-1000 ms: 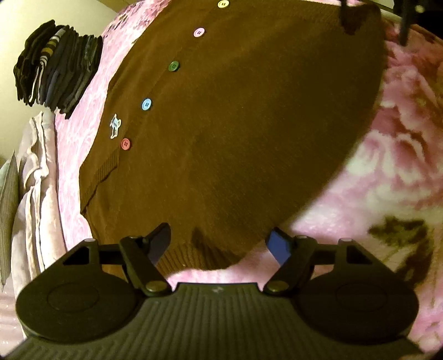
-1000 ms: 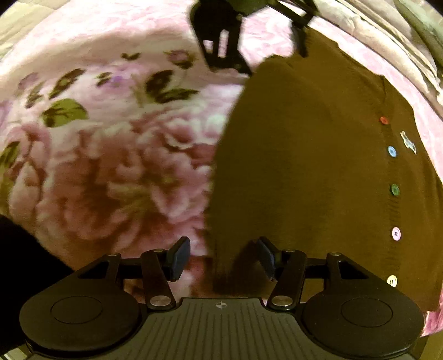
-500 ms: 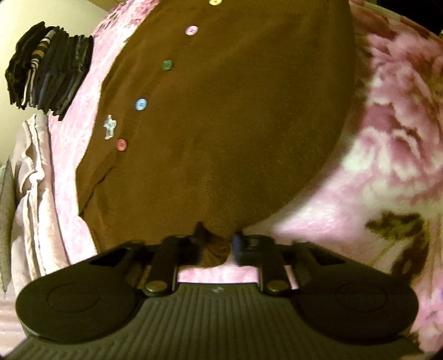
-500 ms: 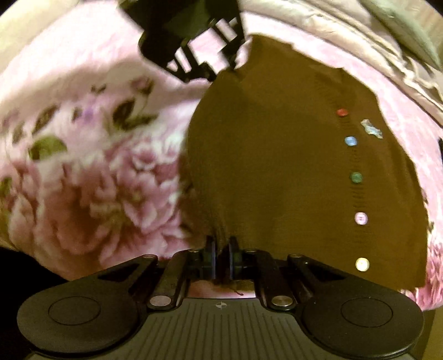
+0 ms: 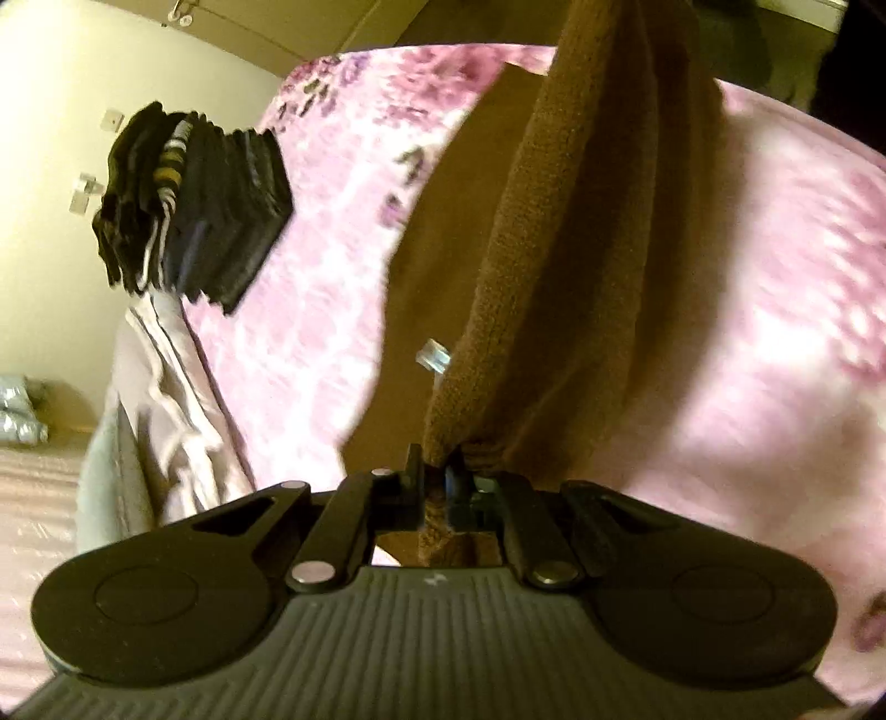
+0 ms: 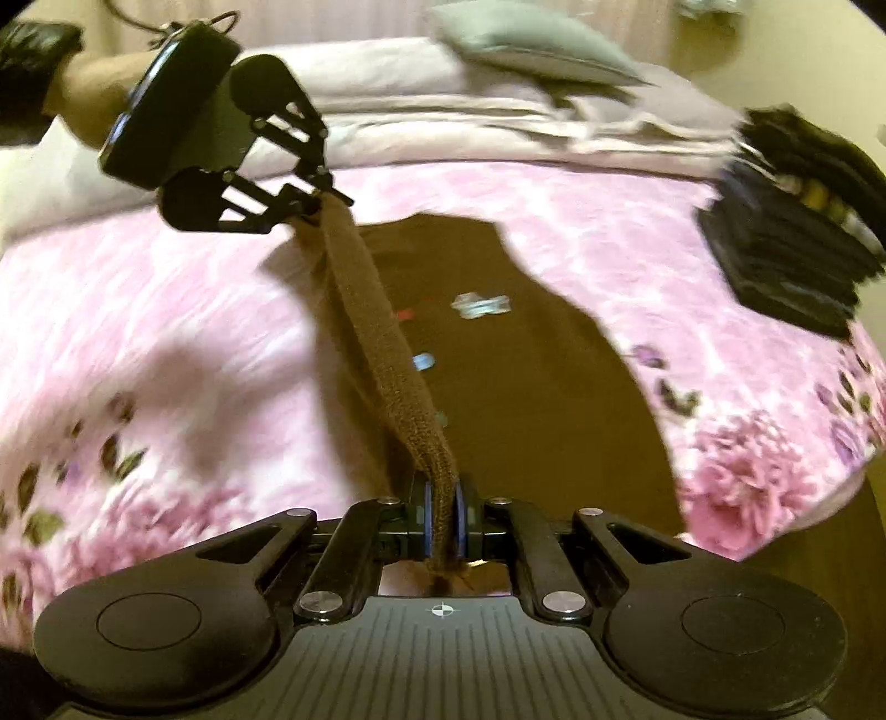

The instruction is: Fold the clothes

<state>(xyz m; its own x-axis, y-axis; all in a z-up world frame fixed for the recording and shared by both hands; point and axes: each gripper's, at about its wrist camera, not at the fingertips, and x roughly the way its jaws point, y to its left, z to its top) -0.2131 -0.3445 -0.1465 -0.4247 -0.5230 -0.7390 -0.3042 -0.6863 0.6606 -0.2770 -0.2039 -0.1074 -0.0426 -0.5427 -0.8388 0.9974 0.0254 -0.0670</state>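
A brown knit cardigan (image 6: pixel 531 354) with coloured buttons and a small pale patch lies on the pink floral blanket (image 6: pixel 166 343). Its side edge is lifted into a taut band (image 6: pixel 387 354) between both grippers. My right gripper (image 6: pixel 441 515) is shut on one end of that edge. My left gripper (image 5: pixel 437 476) is shut on the other end, and it also shows in the right wrist view (image 6: pixel 318 207) at upper left. The raised cardigan (image 5: pixel 559 266) hangs over the flat part in the left wrist view, hiding most buttons.
A stack of dark folded clothes (image 5: pixel 199 216) sits on the blanket's far corner; it also shows in the right wrist view (image 6: pixel 797 221). Pale crumpled bedding (image 5: pixel 166 399) and a grey pillow (image 6: pixel 526 41) lie along the bed's far side. The blanket's edge drops off at right (image 6: pixel 775 531).
Both grippers went from open over the flat cardigan to shut on its side edge, then rose, lifting that edge off the blanket and over the buttoned front.
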